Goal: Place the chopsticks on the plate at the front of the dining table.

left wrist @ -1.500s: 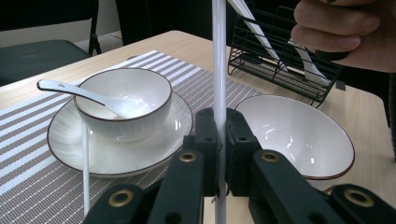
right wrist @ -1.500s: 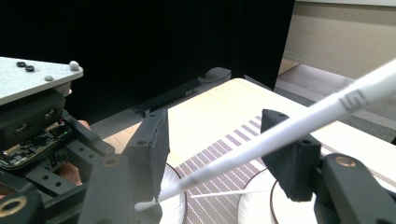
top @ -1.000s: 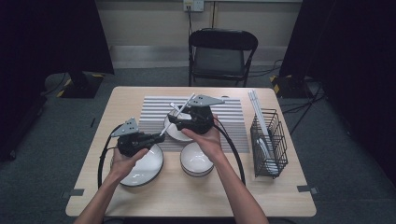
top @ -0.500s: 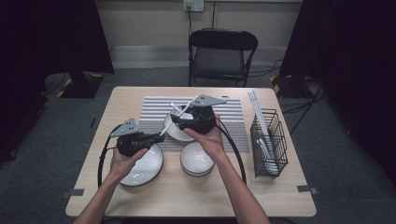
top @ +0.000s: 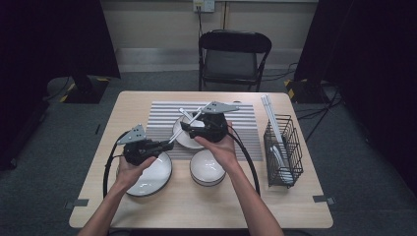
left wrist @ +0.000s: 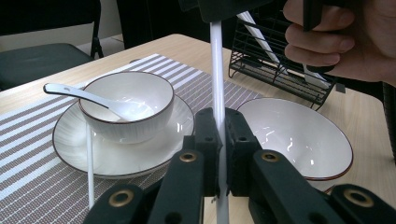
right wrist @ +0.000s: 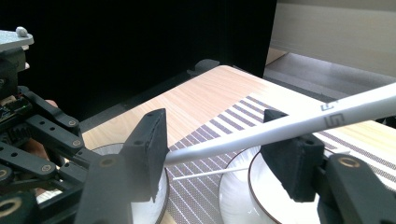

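Where the chopstick [right wrist: 299,119] crosses, tiny grey print looks illegible.

Right gripper [right wrist: 215,154] jaws just been opening, now standing apart around the white chopstick [right wrist: 299,119], not pressing it.

Left gripper [left wrist: 222,154] clamps a white chopstick [left wrist: 217,70], seemingly upright.

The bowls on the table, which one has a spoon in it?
The far bowl sitting on the plate over the striped mat holds the white spoon; the two nearer bowls are empty.
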Tool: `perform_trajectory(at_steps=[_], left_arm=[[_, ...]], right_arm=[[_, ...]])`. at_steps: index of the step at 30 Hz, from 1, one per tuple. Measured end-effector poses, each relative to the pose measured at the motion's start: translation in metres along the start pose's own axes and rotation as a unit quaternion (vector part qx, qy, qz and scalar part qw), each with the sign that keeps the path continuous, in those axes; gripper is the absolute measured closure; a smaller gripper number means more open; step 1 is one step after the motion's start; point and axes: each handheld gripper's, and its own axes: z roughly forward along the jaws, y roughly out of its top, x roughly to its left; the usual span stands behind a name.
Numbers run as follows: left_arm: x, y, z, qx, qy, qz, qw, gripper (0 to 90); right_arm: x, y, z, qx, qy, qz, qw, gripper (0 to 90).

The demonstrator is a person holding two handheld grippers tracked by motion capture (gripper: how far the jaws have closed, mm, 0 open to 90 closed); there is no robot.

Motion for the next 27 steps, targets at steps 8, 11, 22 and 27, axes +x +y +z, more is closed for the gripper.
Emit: perform_trajectory(at_steps=[8, 11, 22, 27], left_arm=[[-0.0001, -0.0004, 0.0006, 0.0, -0.001, 0.002, 1.0, 86.1], [0.0001, 0.0, 0.0001, -0.001, 0.001, 0.002, 1.0, 86.1], [0.0019, 0.0001, -0.0006, 0.0, 0.008, 0.001, 1.0, 86.2], [0.0053, 0.0, -0.0036, -0.005, 0.012, 0.0, 0.9999, 86.1]], right_arm=[[0.0013, -0.0012, 0.0001, 0.004, 0.004, -0.003, 1.0, 40.7], [0.0016, -0.0014, 0.0002, 0.005, 0.008, -0.004, 1.0, 40.6], [0.0007, -0.0026, -0.003, 0.001, 0.009, -0.005, 1.0, 40.0], [-0.0015, -0.0035, -0.0064, 0.003, 0.007, -0.004, 1.0, 39.8]])
